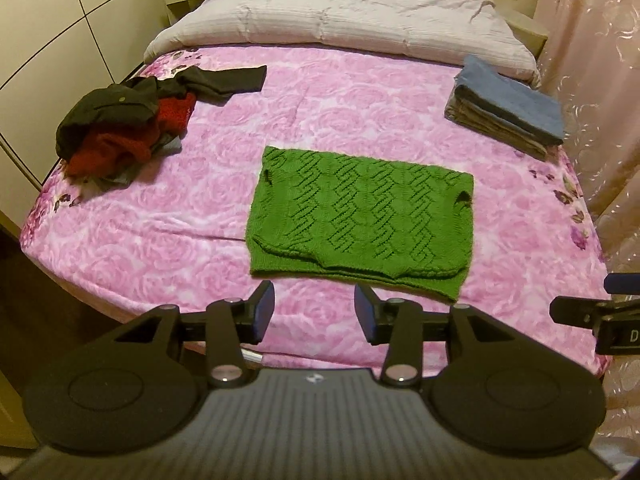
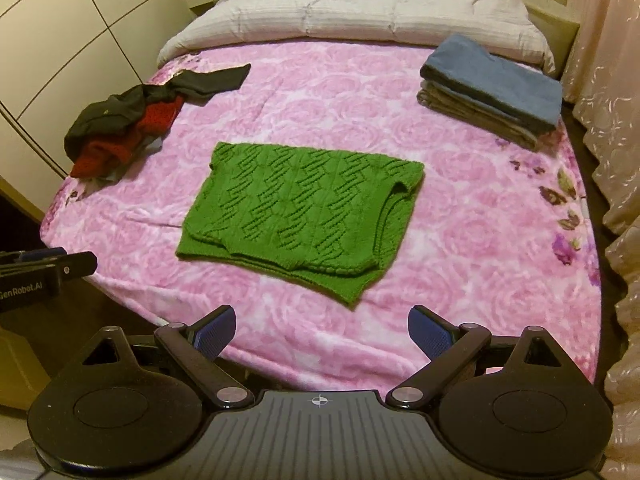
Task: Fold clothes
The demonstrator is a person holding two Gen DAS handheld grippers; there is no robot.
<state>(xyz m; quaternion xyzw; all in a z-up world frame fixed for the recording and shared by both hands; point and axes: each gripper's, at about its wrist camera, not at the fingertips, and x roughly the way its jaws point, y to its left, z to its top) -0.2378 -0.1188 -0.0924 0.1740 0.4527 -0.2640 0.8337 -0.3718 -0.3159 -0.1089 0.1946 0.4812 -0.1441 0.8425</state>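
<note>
A green lace-knit sweater (image 1: 360,216), folded into a rough rectangle, lies flat near the foot of the bed, on a pink rose-patterned blanket (image 1: 168,216). Its ribbed hem edge faces the cameras, with a second layer showing under it at the near right corner.

The left gripper (image 1: 316,312) hangs just short of that near edge, over the blanket, its blue-padded fingers apart by a moderate gap and holding nothing. The right gripper (image 2: 322,330) sits a little further back from the sweater (image 2: 304,208), near its right corner; its fingers are spread wider and are likewise empty. Neither touches the knit. Each gripper shows at the edge of the other's view, so the two are side by side.

On the far left of the blanket (image 2: 460,208) lies a loose heap of unfolded clothes (image 1: 120,124), with a dark garment over a red knitted one and a black sleeve trailing toward the middle. On the far right stands a neat stack of folded clothes (image 1: 508,108), a blue piece on top of grey-beige ones. Beyond both, a pale grey quilted duvet (image 1: 340,12) covers the head of the bed. Cream wardrobe panels (image 1: 52,20) run along the left wall, and a pink patterned curtain (image 1: 600,80) hangs on the right.
</note>
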